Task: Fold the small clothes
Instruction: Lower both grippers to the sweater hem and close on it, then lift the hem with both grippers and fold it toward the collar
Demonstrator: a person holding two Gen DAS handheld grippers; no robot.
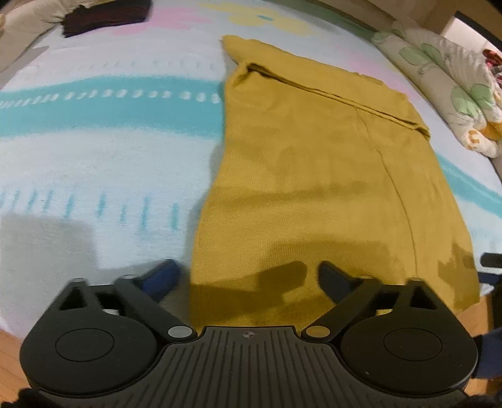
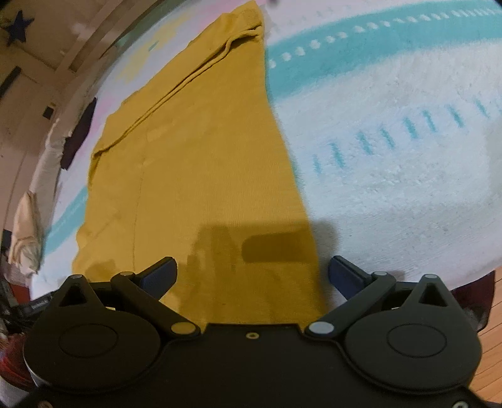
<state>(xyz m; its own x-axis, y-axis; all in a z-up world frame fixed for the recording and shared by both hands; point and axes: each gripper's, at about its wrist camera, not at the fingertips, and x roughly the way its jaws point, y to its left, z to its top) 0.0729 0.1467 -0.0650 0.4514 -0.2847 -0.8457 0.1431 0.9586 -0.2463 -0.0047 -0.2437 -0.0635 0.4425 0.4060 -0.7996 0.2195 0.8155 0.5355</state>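
A mustard-yellow knit garment (image 1: 313, 175) lies flat on the bed, folded lengthwise, with a sleeve laid across its far part. My left gripper (image 1: 246, 276) hovers open over the garment's near left corner; one finger is over the blanket, the other over the cloth, and nothing is pinched. The same garment (image 2: 204, 163) fills the right wrist view. My right gripper (image 2: 252, 273) stands open astride its near right corner, left finger above the cloth, right finger above the blanket.
A white blanket (image 1: 103, 157) with teal stripes covers the bed. A dark folded cloth (image 1: 103, 15) lies at the far left, a floral quilt (image 1: 455, 94) at the far right. Wooden floor (image 2: 492, 361) shows beyond the bed's near edge.
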